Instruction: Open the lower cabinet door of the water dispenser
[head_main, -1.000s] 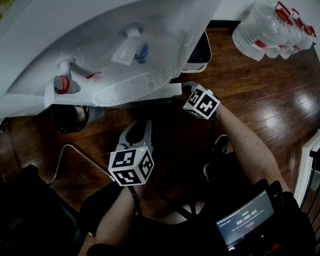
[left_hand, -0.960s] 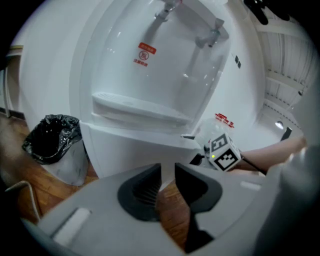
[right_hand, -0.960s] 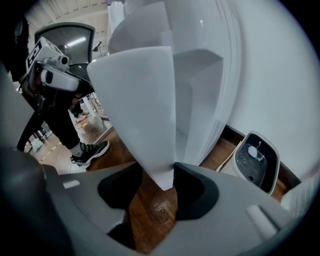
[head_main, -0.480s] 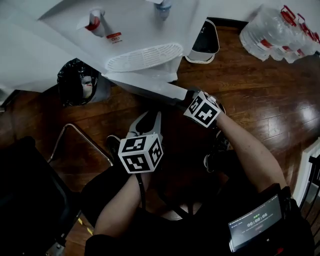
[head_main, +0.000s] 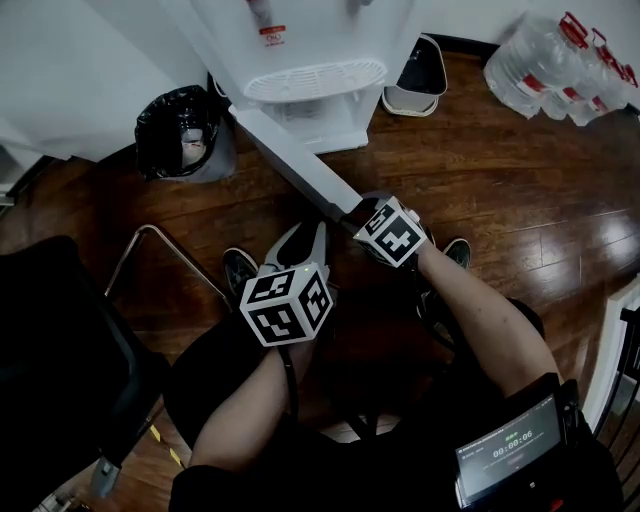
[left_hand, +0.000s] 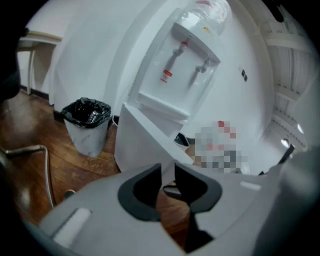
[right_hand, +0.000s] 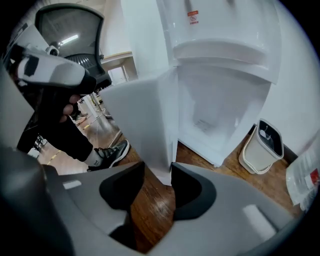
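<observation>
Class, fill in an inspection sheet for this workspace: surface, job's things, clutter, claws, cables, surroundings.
surface: glossy wooden floor.
job's things: dispenser upright; its lower door stands wide open.
clutter: black-bagged bin left of the dispenser, white bin right of it, bottle pack far right.
claws: right claw has the door's edge between its jaws, which have just been closing; left claw empty, jaws slightly apart.
cables: dark lead below the left claw.
surroundings: black chair at left.
</observation>
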